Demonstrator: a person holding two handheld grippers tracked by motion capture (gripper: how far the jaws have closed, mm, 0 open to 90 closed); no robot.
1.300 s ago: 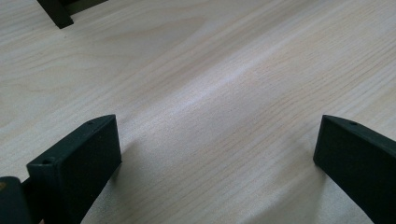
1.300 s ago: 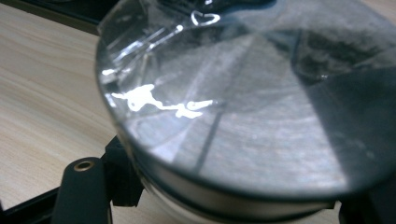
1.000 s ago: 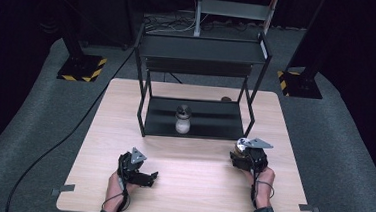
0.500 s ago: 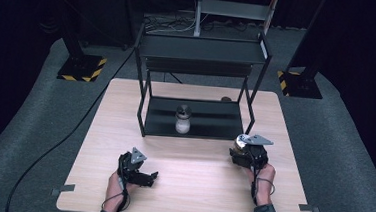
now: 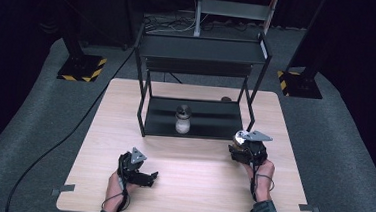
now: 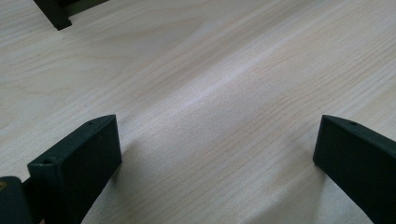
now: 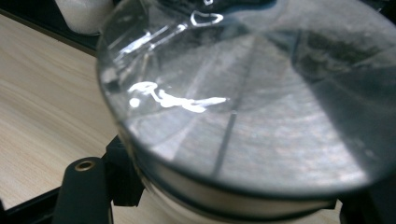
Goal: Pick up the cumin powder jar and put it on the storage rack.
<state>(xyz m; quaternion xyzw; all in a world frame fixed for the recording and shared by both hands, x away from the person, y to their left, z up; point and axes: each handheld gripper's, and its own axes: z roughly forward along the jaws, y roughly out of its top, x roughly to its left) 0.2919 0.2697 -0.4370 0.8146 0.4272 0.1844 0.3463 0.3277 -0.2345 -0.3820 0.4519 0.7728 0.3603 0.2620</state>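
Wooden surface [image 5: 190,186]: pale, light-grained board carrying everything we work with; in the left gripper view [image 6: 210,93] its grain runs bare between our fingers.
Left gripper [image 5: 139,170]: we hold it low at the near left of the surface, lying just over the wood and turned toward the middle, with a cable trailing back along our left hand [image 5: 116,191].
Left fingers [image 6: 79,158]: we keep them wide apart, with nothing between them but wood; one black finger stands at each side of the left gripper view.
Black shelf rack [image 5: 200,51]: a two-level metal frame at the far middle of the surface; one foot of it shows at the top left corner of the left gripper view [image 6: 53,14].
Lidded jar [image 5: 182,118]: a small glass jar with a dark lid and white contents, upright on the rack's lower shelf, about mid-way along it and well apart from both grippers.
Right gripper [image 5: 245,149]: we hold it at the right of the surface, just in front of the rack's right front leg, above our right hand [image 5: 261,172].
Right fingers: closed on a round glass lid with a metal rim [image 7: 252,121], clasped at its edge; it looms tilted and close in the right gripper view, with reflections on the glass.
Held lid's place: in the right gripper, off the wood, near the rack's right end.
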